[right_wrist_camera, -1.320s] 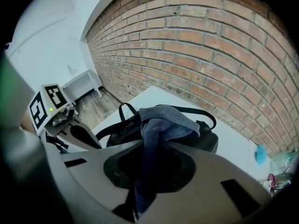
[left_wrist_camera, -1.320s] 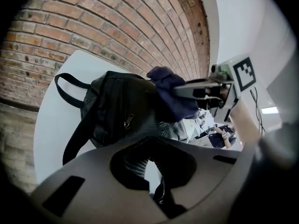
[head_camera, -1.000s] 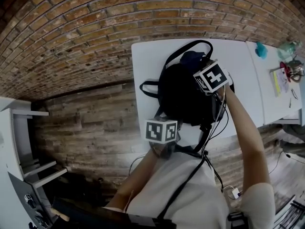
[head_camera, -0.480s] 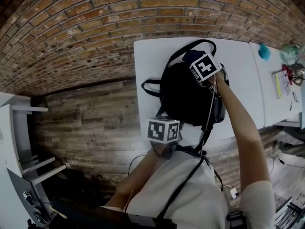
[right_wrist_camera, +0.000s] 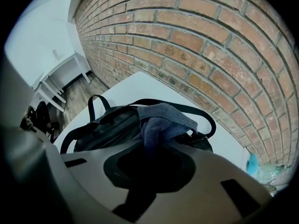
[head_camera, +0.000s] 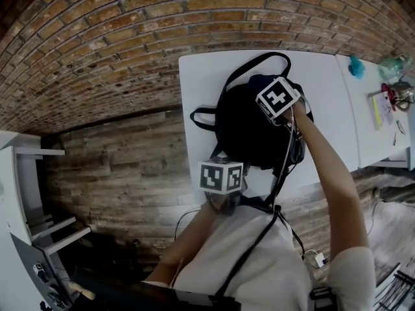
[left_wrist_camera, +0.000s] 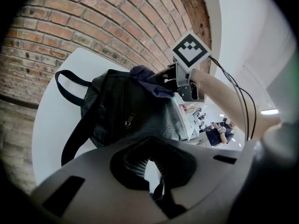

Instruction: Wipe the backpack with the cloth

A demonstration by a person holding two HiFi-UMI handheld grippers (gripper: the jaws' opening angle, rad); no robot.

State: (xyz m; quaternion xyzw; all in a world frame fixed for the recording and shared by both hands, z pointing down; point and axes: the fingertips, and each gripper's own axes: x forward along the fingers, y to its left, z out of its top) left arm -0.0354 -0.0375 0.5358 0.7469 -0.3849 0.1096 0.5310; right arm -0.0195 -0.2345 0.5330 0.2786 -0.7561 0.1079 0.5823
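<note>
Brick wall (head_camera: 130, 18) fills the far side of the head view, with plank flooring (head_camera: 123, 167) below it and a white desk (head_camera: 201, 83) butted against the bricks. On that desk lies the black backpack (head_camera: 249, 131), its carry loop (head_camera: 256, 67) on the side toward the wall and a shoulder strap sticking out on its left.

The right gripper (right_wrist_camera: 149, 158) is over the backpack's wall-side end, the person's arm stretched across the bag to reach it. Its jaws are closed on a blue-grey cloth (right_wrist_camera: 161, 118), which rises from between them and drapes forward onto the top of the backpack, touching the black fabric just beside the carry loop. From the left gripper view the same cloth sits bunched on the bag's upper edge, right under the marker cube.

The left gripper (left_wrist_camera: 149, 171) is at the backpack's near end, by the desk edge closest to the person. Its jaws stand drawn close together, pinching a dark strap (left_wrist_camera: 160, 192) of the backpack, with a sliver of white desk showing between them above it.

Right of the backpack, a second white desk (head_camera: 363, 141) carries a small teal object (head_camera: 355, 67) and some clutter too small to make out.
</note>
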